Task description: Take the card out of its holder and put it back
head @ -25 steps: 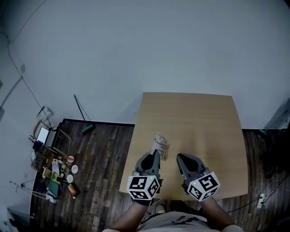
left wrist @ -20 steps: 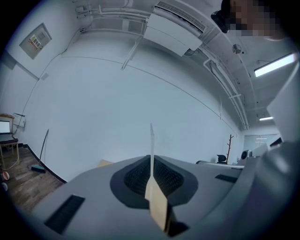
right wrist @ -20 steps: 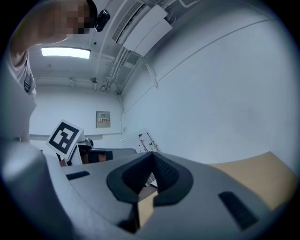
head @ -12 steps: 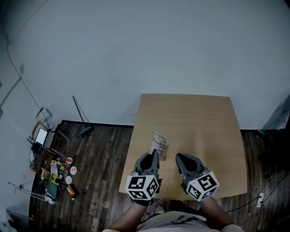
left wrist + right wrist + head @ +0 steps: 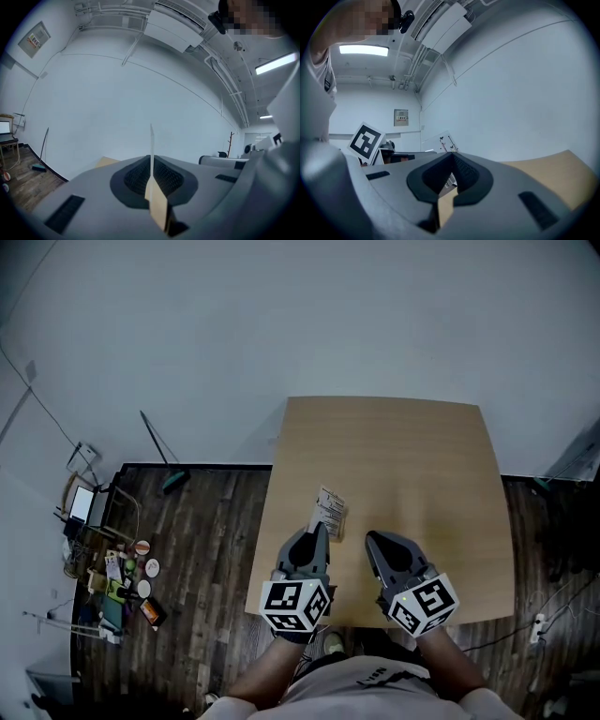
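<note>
A white printed card (image 5: 330,514) sticks up over the wooden table (image 5: 422,465), past the tip of my left gripper (image 5: 320,542). In the left gripper view the card (image 5: 151,145) shows edge-on as a thin white strip, and the left gripper (image 5: 151,164) is shut on it. I cannot tell the card from its holder. My right gripper (image 5: 373,564) hovers to the right of the card, apart from it. In its own view the right gripper (image 5: 451,157) has its jaws together with nothing between them, and the card (image 5: 442,140) leans at the left behind them.
Both grippers hang over the table's near edge (image 5: 328,617). Dark wood floor (image 5: 216,540) lies to the left, with a broom (image 5: 161,457) against the wall and a cluttered heap (image 5: 117,582) of small items. Cables (image 5: 548,629) lie at the right.
The head view has shifted, so the table sits a little higher in frame. Both grippers and the card keep the same places relative to each other.
</note>
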